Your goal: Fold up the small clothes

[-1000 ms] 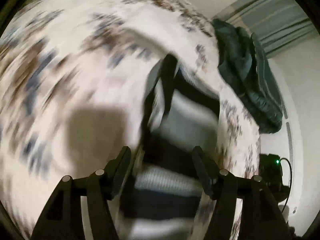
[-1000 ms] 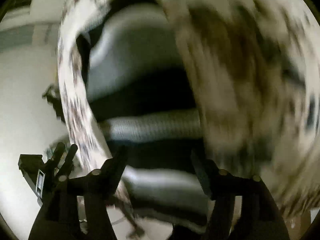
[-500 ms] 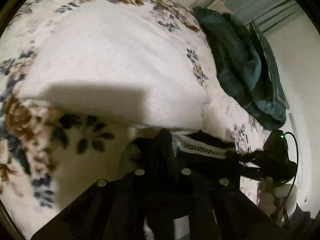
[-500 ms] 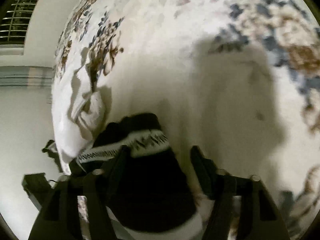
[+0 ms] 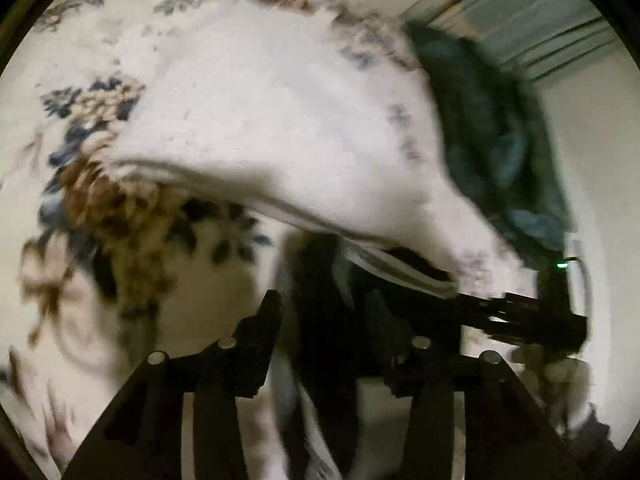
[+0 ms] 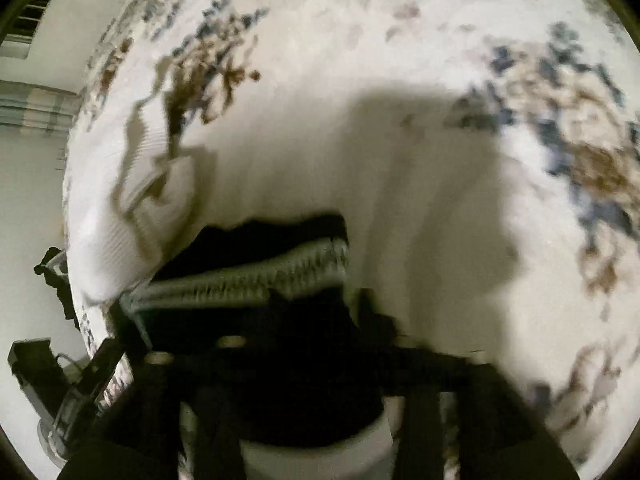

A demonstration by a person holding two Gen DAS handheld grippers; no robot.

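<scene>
While both my tongs are opening, the black striped garment [image 5: 320, 320] lies between the fingers of my left tongs [image 5: 326, 328] and of my right tongs [image 6: 304, 344], but blur hides whether the pads touch it. It rests on the flowered bed cover [image 6: 440, 200], beside a white knit garment [image 5: 280, 120]. Farther off lies a dark green cloth [image 5: 488, 140].

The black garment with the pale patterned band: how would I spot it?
Find the floral bedspread, then the plain white towel on it. At its near edge lies the black garment; only it is dark with a pale zigzag band.
</scene>
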